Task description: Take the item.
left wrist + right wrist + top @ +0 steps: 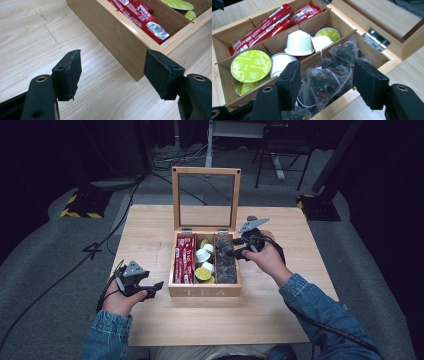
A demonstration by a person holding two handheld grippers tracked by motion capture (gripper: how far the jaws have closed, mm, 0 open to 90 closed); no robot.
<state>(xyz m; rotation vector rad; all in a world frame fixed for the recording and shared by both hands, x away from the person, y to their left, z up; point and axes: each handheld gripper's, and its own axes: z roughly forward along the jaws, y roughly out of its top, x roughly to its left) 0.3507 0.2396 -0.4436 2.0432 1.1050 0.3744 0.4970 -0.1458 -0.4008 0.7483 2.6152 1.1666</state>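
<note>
**Over the tea bags, jaws apart**

Between the black pads of my right gripper (325, 83) lies a clear pyramid tea bag of dark leaves (323, 86), with the jaws apart and not pressing it. It sits in the right compartment of the open wooden tea box (205, 292). My left gripper (112, 75), jaws apart and empty, hovers over the pale wooden table (280, 315) just beside the box's left front corner.

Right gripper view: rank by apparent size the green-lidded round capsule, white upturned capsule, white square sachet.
1. Green-lidded round capsule, largest, though it lies nearest the camera.
2. White upturned capsule, slightly smaller; close call.
3. White square sachet, clearly smallest.
</note>
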